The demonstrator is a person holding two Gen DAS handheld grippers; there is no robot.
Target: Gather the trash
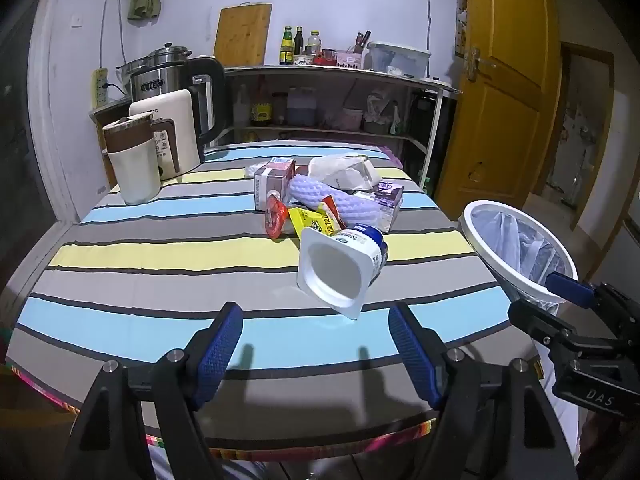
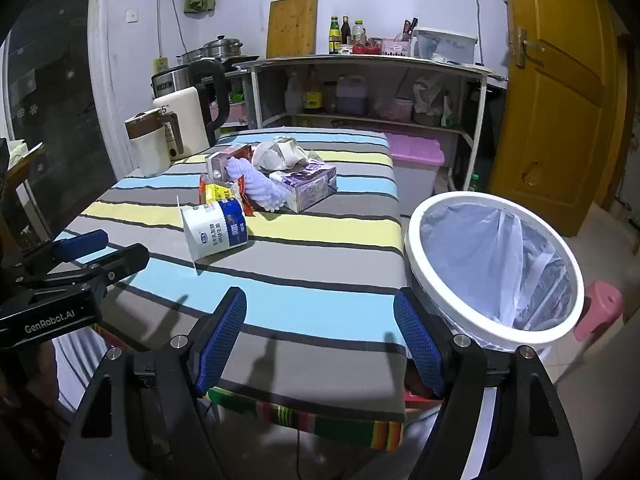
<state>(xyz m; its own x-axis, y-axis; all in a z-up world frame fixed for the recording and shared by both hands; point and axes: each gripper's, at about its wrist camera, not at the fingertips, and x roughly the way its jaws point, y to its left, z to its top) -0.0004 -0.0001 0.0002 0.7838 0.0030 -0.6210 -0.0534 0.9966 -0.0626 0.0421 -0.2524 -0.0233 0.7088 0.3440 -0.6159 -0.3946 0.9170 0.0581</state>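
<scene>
On the striped surface all the trash still lies: a yogurt cup on its side nearest, wrappers and cartons heaped behind. Left gripper and right gripper hold nothing, jaws spread. Beside the surface the bin looks empty, so nothing seems collected yet.

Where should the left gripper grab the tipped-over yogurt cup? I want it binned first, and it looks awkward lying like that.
The yogurt cup lies on its side, its open mouth facing the left gripper. Its square flange is wide, so probably grip the narrower body behind the flange, coming from above with one finger on each side wall. Both jaws stand open; the bin sits at the table's right edge.
</scene>
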